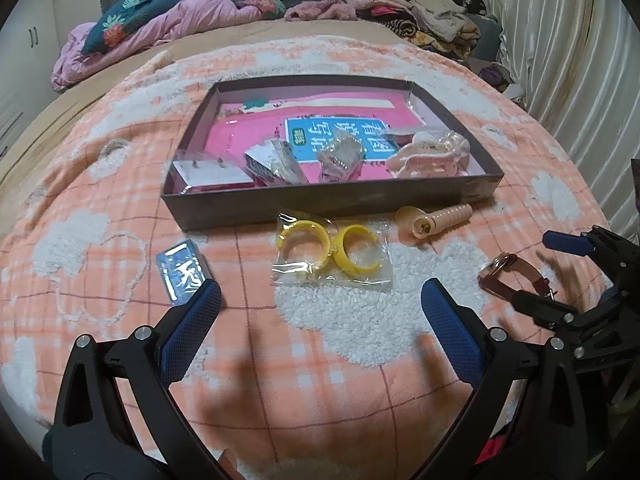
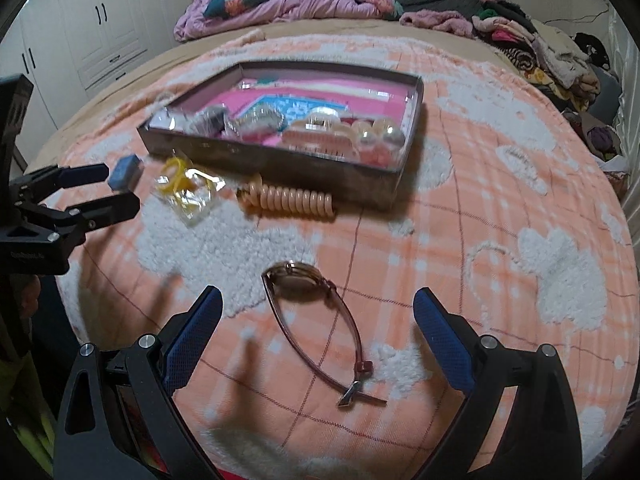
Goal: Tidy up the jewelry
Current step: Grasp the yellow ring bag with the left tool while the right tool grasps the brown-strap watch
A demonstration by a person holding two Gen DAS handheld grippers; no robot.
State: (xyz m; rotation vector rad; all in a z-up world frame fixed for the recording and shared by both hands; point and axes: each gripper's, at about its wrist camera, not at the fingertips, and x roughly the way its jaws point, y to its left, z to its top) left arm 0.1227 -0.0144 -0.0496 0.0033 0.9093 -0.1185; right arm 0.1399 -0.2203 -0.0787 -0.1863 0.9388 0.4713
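Observation:
A dark shallow box (image 1: 320, 205) (image 2: 280, 162) sits on the orange plaid blanket and holds several packed trinkets and a cream hair claw (image 1: 428, 156). In front of it lie a bag of yellow rings (image 1: 332, 254) (image 2: 184, 190), a small blue packet (image 1: 184, 276) (image 2: 126, 172) and a peach spiral hair tie (image 1: 438, 220) (image 2: 288, 200). A rose-gold watch (image 2: 298, 278) (image 1: 504, 268) with a reddish strap lies flat on the blanket. My right gripper (image 2: 318, 312) (image 1: 532, 270) is open and straddles the watch. Short of the rings bag, my left gripper (image 1: 320, 308) (image 2: 120, 185) is open and holds nothing.
Crumpled pink and floral bedding (image 1: 160, 20) and a heap of clothes (image 1: 420, 12) lie along the far side of the bed. A pale curtain (image 1: 560, 60) hangs at the right. White wardrobe doors (image 2: 92, 28) stand at the left.

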